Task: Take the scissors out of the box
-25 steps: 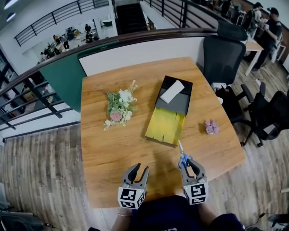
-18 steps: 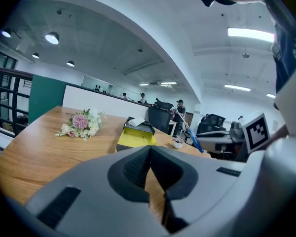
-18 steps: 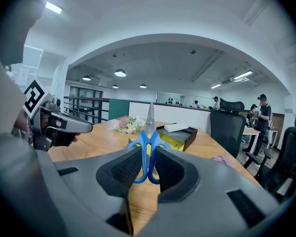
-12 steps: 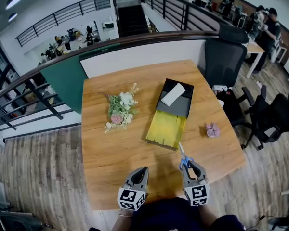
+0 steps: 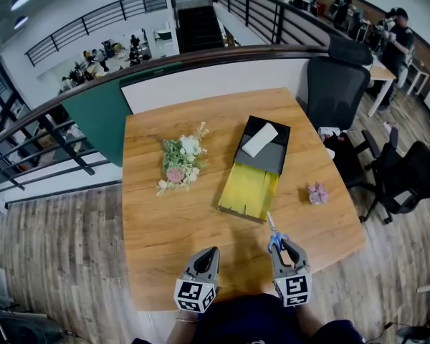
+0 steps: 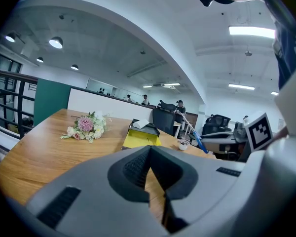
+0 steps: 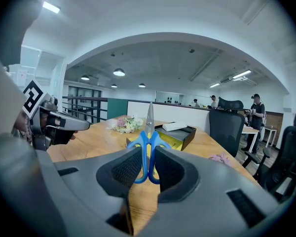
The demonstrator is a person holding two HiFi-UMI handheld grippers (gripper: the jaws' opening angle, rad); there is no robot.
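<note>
The blue-handled scissors are out of the box and point away from me over the wooden table. My right gripper is shut on their handles. In the right gripper view the blue loops sit pinched between the pads and the blades stand upright. The black box lies open mid-table, its yellow flap toward me, a white packet still inside. My left gripper hovers near the table's front edge, shut and empty; its jaws meet with nothing between them.
A flower bouquet lies left of the box. A small pink flower sits near the table's right edge. A black office chair stands at the far right corner. Railings and people fill the background.
The left gripper's jaws stood open one second ago and are now shut on nothing. The right gripper and the scissors have kept still.
</note>
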